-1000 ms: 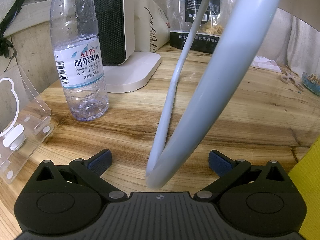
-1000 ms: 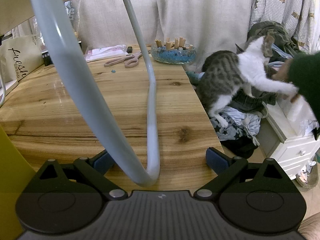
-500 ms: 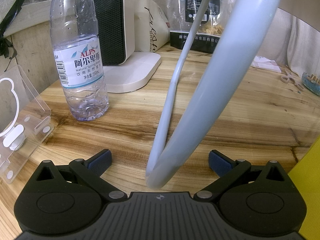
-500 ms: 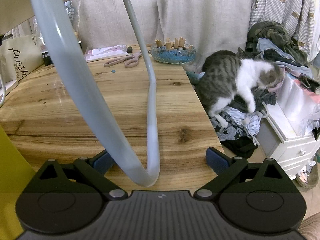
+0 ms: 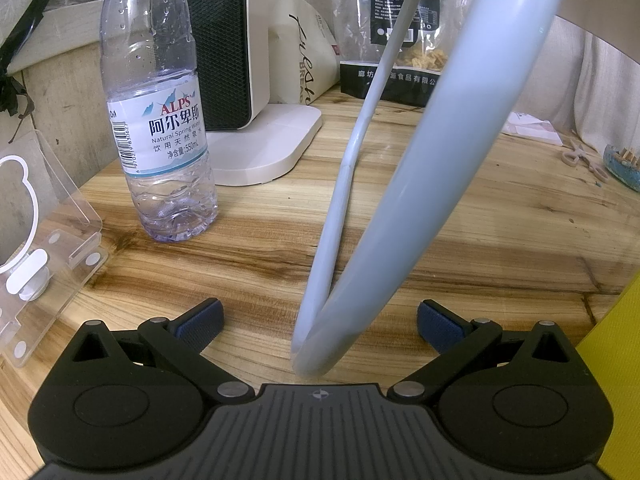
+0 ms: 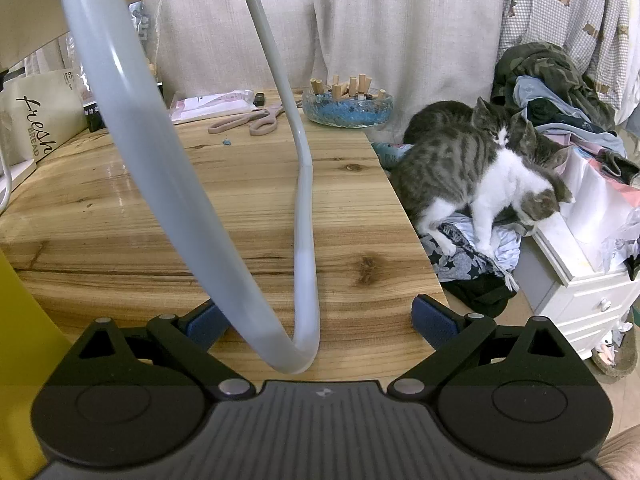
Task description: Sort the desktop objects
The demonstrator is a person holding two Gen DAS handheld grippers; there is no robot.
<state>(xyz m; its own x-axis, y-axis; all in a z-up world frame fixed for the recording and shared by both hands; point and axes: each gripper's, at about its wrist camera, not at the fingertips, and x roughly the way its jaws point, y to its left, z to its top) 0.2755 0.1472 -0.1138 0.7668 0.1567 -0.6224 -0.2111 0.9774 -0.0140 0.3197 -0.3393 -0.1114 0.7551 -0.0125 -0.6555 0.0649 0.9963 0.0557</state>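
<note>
Plastic water bottle [image 5: 160, 120] stands upright, ahead and left of the wide-open, empty left gripper [image 5: 320, 320]; right gripper [image 6: 320, 320], equally open and empty, is farther.

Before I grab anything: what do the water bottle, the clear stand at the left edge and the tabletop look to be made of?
Water bottle: thin clear plastic, glossy, with ribbed walls, droplets inside and a printed label. Clear stand: likely acrylic, transparent and rigid, with bright bent edges and white pads. Tabletop: wood, visible grain and knots, with a slight sheen suggesting a sealed finish.
</note>
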